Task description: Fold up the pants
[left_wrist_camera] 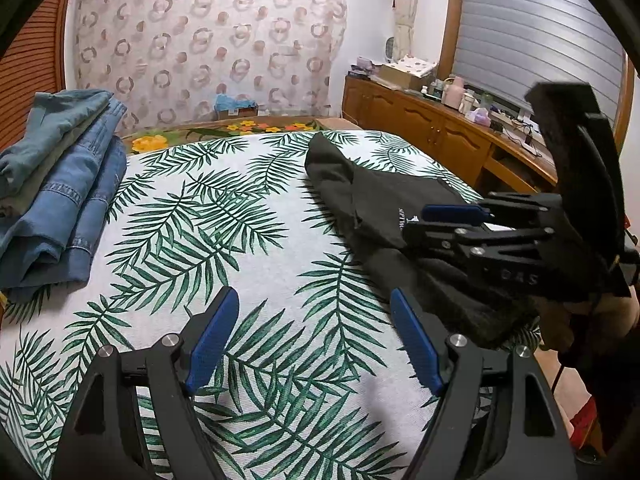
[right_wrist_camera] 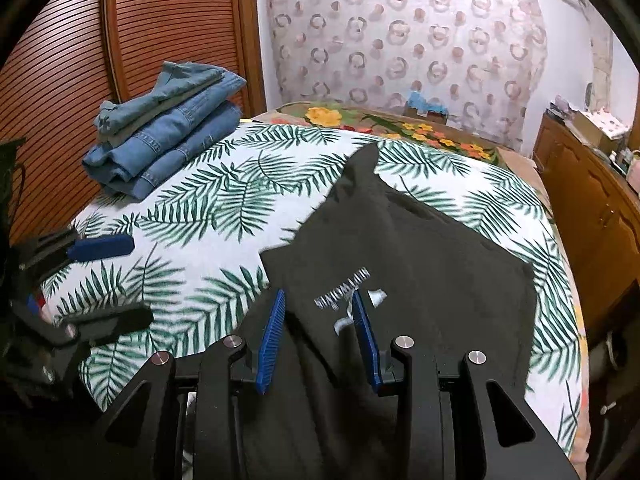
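One pair of black pants is spread along the bed's right edge, beneath the half-spread, empty right gripper.

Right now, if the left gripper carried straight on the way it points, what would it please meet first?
Most likely the bare palm-leaf bedspread: the left gripper angles down with open jaws over it. The black pants lie off to its right and the stacked jeans to its left, though depth is uncertain.
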The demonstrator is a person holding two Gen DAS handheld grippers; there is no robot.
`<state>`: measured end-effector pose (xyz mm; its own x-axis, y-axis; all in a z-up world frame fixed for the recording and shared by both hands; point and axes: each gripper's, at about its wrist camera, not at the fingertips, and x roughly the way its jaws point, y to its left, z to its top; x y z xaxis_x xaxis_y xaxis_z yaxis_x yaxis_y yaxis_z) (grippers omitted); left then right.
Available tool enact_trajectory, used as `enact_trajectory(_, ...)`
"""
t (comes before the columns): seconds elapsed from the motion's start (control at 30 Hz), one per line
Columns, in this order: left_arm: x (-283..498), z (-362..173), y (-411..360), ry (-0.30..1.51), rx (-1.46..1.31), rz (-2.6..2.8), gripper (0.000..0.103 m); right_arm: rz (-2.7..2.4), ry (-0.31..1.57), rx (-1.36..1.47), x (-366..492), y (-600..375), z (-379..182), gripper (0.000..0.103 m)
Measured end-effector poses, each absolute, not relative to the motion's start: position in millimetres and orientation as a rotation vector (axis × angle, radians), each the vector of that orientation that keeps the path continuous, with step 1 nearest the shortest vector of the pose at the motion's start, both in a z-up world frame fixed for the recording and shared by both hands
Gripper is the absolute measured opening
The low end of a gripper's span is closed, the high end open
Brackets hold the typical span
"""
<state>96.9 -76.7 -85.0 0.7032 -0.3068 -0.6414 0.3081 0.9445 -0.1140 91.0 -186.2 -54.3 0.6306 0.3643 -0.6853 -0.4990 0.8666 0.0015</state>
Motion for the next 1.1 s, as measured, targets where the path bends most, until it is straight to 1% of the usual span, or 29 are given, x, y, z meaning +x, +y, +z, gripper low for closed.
enact_trajectory(0.4,96,-89,-76,0.722,-0.003,-0.343,0.079,0.556,0.79,-0.254,110,-154,-66,0.036)
enact_trajectory(0.47,96,-90,-76,0.725,-0.002,-0.343,0.079,0.55,0.795,-0.264,113,-151,-68,0.024)
enact_trajectory(0.5,96,-91,-76,0.727,-0.002,-0.344,0.079,0.546,0.793,-0.266,114,-151,-68,0.01)
enact_trajectory(0.53,96,-92,-77,0.728,0.0,-0.345,0.079,0.542,0.781,-0.251,115,-153,-66,0.004)
enact_trajectory(0.67,95,-95,-81,0.733,0.016,-0.353,0.079,0.545,0.737,-0.14,117,-168,-52,0.003)
enact_trajectory(0.87,95,-96,-85,0.738,0.02,-0.363,0.079,0.513,0.691,-0.125,116,-186,-36,0.002)
enact_trajectory(1.1,96,-97,-90,0.744,0.027,-0.369,0.079,0.441,0.685,-0.133,123,-208,-34,0.002)
